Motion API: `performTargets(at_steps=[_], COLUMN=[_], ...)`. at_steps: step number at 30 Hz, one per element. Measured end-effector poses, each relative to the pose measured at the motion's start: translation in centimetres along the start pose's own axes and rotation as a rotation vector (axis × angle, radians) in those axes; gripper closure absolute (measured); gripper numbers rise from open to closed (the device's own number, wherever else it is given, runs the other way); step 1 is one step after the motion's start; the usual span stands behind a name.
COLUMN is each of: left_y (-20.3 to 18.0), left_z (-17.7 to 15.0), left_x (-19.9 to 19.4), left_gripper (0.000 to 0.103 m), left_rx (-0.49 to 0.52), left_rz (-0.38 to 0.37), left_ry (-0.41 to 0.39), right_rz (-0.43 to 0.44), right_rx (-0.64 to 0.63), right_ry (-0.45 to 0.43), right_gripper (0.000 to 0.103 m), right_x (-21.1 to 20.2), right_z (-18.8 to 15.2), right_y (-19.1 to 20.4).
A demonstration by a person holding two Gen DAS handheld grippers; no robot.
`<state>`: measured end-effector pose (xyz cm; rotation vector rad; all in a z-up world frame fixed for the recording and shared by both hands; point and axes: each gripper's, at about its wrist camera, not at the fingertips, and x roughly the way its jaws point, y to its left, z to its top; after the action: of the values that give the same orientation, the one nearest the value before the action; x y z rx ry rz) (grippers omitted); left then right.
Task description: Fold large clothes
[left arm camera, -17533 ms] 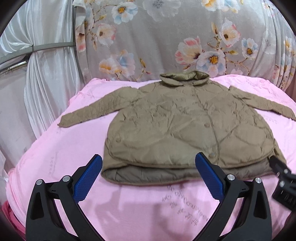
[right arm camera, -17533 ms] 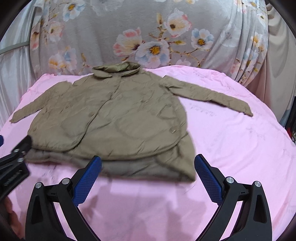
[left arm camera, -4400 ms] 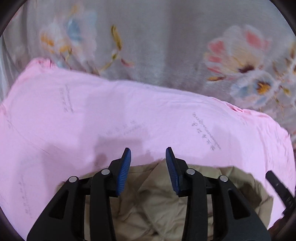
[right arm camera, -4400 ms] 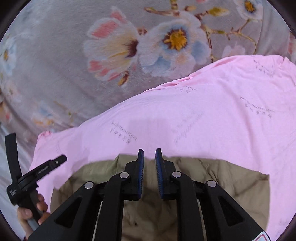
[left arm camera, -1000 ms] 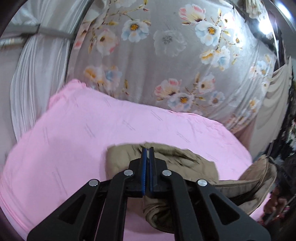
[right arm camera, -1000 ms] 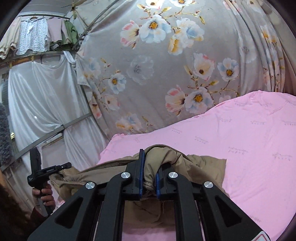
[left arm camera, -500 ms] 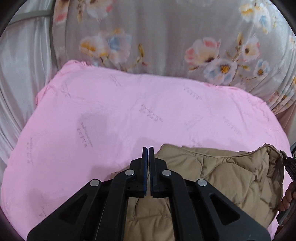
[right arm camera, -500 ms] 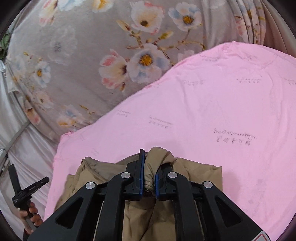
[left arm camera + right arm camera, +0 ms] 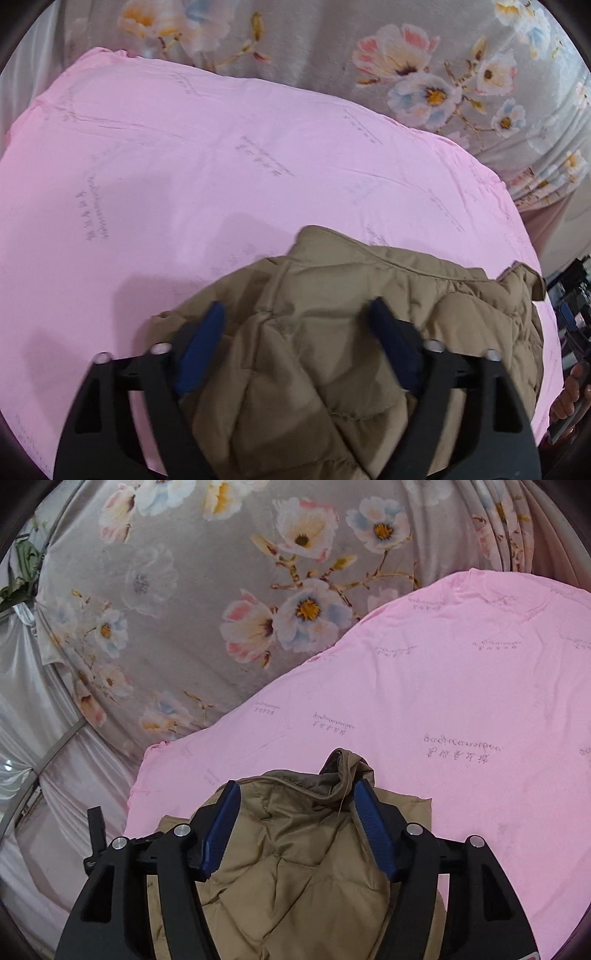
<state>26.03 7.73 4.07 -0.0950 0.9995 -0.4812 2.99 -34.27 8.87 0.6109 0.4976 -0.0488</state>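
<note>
Broadly, pink sheet (image 9: 184, 155) spread wide, printed with faint script, filling most of both views. Behind it, grey floral curtain (image 9: 221, 590); pale satin drape (image 9: 33, 709) off to the left in the right wrist view. Tan quilted jacket (image 9: 332, 332) bundled in folds on the near part of the sheet, toward its right edge in the left wrist view, toward its left edge in the right wrist view. Left gripper (image 9: 295, 325) over the jacket, jaws released and just opened, blue pads (image 9: 201, 347) standing apart with padded cloth bulging between them; pads somewhat blurred, no pressing visible. Right gripper (image 9: 297, 801) likewise released, jaws just spread, blue pads (image 9: 371, 830) either side of a puckered ridge of collar or hem; a loose thread hanging near the right pad. Black handle of the other gripper glimpsed at left of the right wrist view. Bit of hand (image 9: 567, 398) at far right edge of the left wrist view.
</note>
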Motion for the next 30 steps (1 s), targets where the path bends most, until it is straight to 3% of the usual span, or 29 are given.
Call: performTargets(at_steps=[4, 7, 12, 13, 14, 16, 21, 26, 30], left_y=[-0.8, -0.9, -1.6, -1.9, -2.1, -2.5, -2.7, -2.6, -1.5], left_z=[0.1, 0.5, 1.6, 1.7, 1.9, 2.1, 1.9, 0.1, -0.7], left_x=[-0.4, -1.9, -4.8, -5.1, -5.5, -6.2, -4.1, 1.5, 3.1], left_gripper=[0.080, 0.090, 0.094, 0.094, 0.094, 0.094, 0.094, 0.094, 0.093], left_rx=[-0.001, -0.029, -0.023, -0.018, -0.012, 0.005, 0.031, 0.068, 0.039], left_rz=[-0.008, -0.018, -0.010, 0.000, 0.014, 0.038, 0.121, 0.236, 0.237], left_ry=[-0.014, -0.061, -0.130, -0.143, -0.156, -0.184, -0.168, -0.103, -0.105], right_rz=[-0.150, -0.199, -0.216, -0.210, -0.195, -0.179, -0.145, -0.331, -0.375], right_rx=[-0.127, -0.163, -0.119, -0.085, -0.057, -0.063, -0.069, -0.129, -0.142], right_ry=[0.046, 0.107, 0.214, 0.241, 0.274, 0.264, 0.055, 0.168, 0.221], right_gripper=[0.037, 0.037, 0.039, 0.054, 0.080, 0.093, 0.096, 0.096, 0.095], right_x=[1.5, 5.4, 11.3, 12.3, 13.1, 12.9, 7.1, 11.2, 13.6], right_z=[-0.7, -0.9, 0.4, 0.6, 0.8, 1.2, 2.3, -0.3, -2.7], right_y=[0.8, 0.5, -0.3, -0.8, -1.1, -0.7, 1.6, 0.3, -1.2])
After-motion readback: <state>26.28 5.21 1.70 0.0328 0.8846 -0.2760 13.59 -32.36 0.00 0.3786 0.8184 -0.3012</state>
